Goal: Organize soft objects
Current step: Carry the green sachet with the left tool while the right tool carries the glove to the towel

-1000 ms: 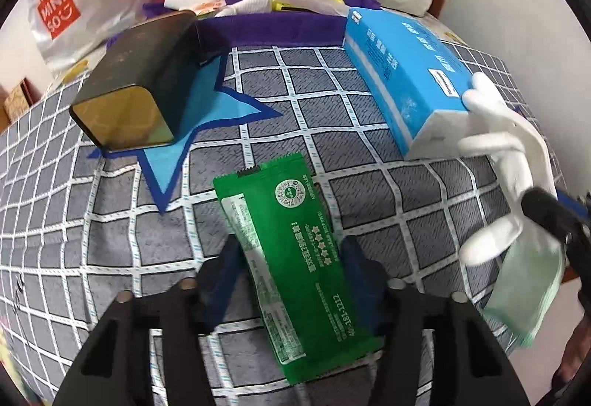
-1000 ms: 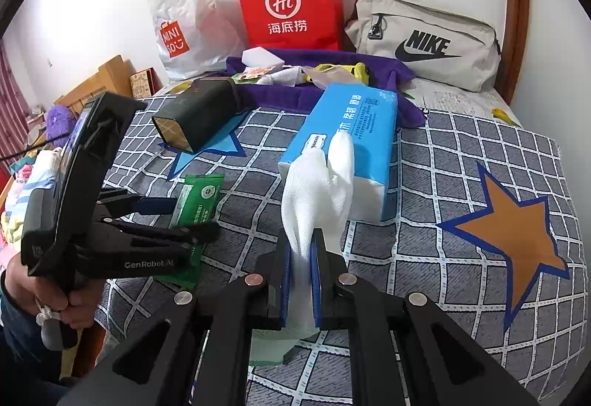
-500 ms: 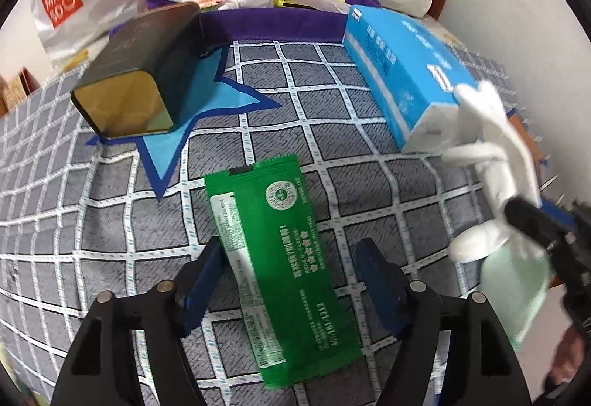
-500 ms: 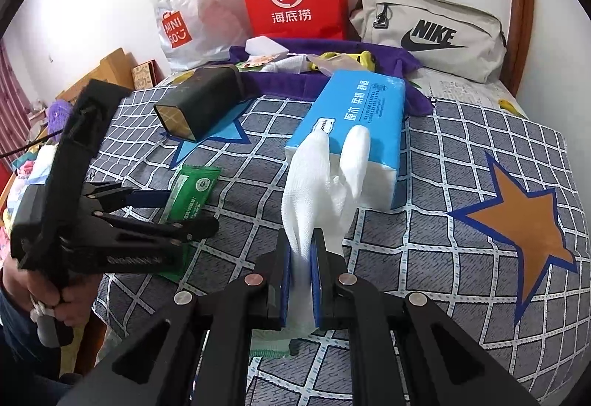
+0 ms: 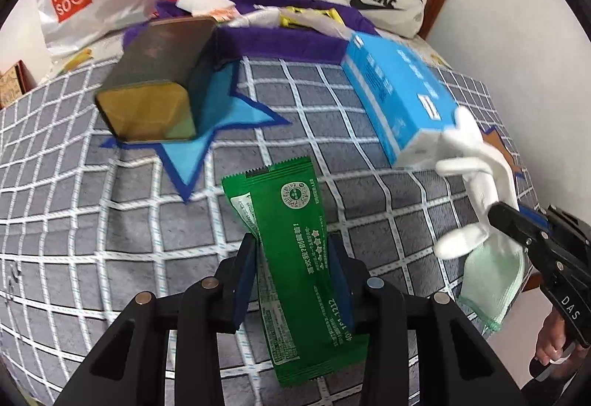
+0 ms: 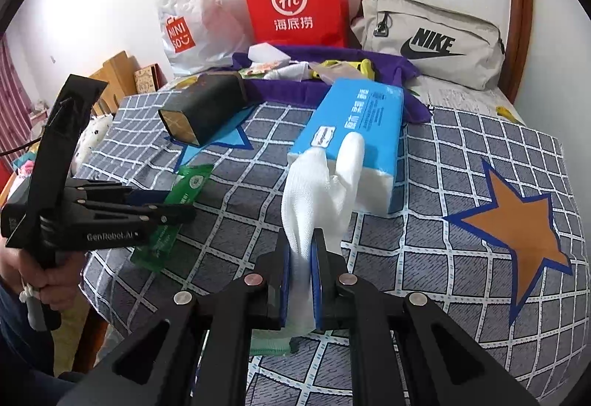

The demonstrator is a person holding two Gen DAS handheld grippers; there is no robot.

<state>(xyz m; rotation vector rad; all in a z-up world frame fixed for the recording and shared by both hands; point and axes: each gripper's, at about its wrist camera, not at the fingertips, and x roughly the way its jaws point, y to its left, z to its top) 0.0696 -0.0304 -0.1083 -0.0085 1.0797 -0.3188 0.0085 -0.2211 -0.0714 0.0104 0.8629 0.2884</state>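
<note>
Green sachet (image 5: 295, 258), light, limp, slippery: clamped mid-length by the just-closed left gripper (image 5: 291, 273), lifted at six o'clock of the bedspread (image 5: 110, 221); white glove (image 6: 317, 195) pinched by the right gripper (image 6: 301, 280).

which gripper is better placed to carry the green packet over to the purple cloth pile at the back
Left, probably. The left gripper has just closed its jaws on the green packet; the right gripper is shut on the white glove.

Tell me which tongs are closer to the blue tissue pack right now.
Right. The right tongs hold a white glove whose fingers reach the blue tissue pack. The left tongs grip the green packet, farther from the pack.
</note>
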